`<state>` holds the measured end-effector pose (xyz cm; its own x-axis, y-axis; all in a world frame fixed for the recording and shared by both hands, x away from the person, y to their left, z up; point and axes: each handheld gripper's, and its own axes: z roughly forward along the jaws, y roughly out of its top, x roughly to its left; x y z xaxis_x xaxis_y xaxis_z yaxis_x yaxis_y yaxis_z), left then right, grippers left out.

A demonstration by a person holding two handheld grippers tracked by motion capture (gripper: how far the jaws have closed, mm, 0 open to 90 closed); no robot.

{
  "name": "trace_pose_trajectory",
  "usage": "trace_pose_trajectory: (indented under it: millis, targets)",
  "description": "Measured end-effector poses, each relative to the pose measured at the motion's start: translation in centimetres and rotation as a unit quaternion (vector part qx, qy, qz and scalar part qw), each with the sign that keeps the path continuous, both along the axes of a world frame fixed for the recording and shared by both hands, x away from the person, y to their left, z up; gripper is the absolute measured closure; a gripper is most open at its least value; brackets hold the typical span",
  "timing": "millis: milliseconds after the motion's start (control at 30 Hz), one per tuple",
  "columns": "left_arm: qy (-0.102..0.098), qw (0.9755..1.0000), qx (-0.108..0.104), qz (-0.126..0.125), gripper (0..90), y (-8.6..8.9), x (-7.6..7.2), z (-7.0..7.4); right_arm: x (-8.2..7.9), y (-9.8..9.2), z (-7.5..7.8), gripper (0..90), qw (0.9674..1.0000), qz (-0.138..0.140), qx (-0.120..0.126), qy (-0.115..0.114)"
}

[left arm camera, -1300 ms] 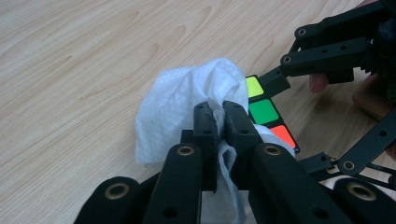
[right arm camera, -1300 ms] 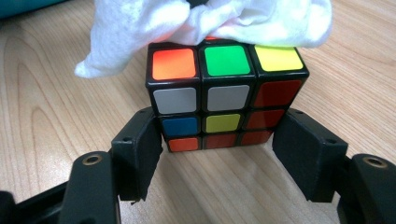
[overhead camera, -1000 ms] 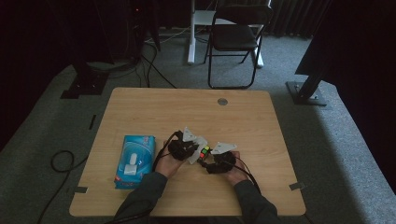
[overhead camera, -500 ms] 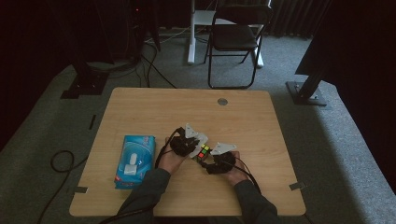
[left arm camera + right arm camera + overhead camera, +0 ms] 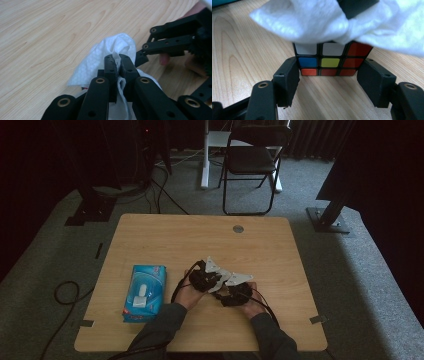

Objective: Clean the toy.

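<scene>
The puzzle cube [image 5: 332,60] stands on the wooden table [image 5: 165,237], a little toward 5 o'clock from the table's middle, between the two hands. Its near face shows white, blue, yellow, red and orange squares. The right gripper [image 5: 329,77] has one jaw at each side of the cube, at 9 and 3 o'clock of it in the right gripper view; the jaws touch its lower sides and grip it. A white wipe [image 5: 100,60] lies over the top of the cube, at 12 o'clock of it. The left gripper [image 5: 117,61] has its jaws pressed together on a fold of this wipe, and the cloth hangs out around both pads. In the high view the left gripper [image 5: 206,277] and the right gripper [image 5: 235,290] are just beside each other. A blue pack of wet wipes [image 5: 145,292] lies flat at 9 o'clock of the hands, near the table's left edge. A round grey cap [image 5: 238,228] sits in the table at 12 o'clock, well apart. Behind the table stands a black folding chair [image 5: 250,162].
</scene>
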<state>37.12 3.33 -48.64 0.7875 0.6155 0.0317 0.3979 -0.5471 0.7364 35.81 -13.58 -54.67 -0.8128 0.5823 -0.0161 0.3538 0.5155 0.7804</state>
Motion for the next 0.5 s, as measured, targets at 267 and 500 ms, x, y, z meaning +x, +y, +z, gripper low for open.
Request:
trace_pose_trajectory:
  millis: [267, 500]
  targets:
    - [-0.008, 0.9999, 0.009, -0.007, 86.4, -0.2, -0.2, 0.05, -0.02, 0.02, 0.0, 34.6, 1.0, 0.0, 0.0, 0.0]
    - [-0.01, 0.9998, 0.006, 0.015, 86.3, 0.6, 0.18, 0.24, -0.03, 0.03, 0.01, 34.6, 1.0, 0.0, -0.001, -0.002]
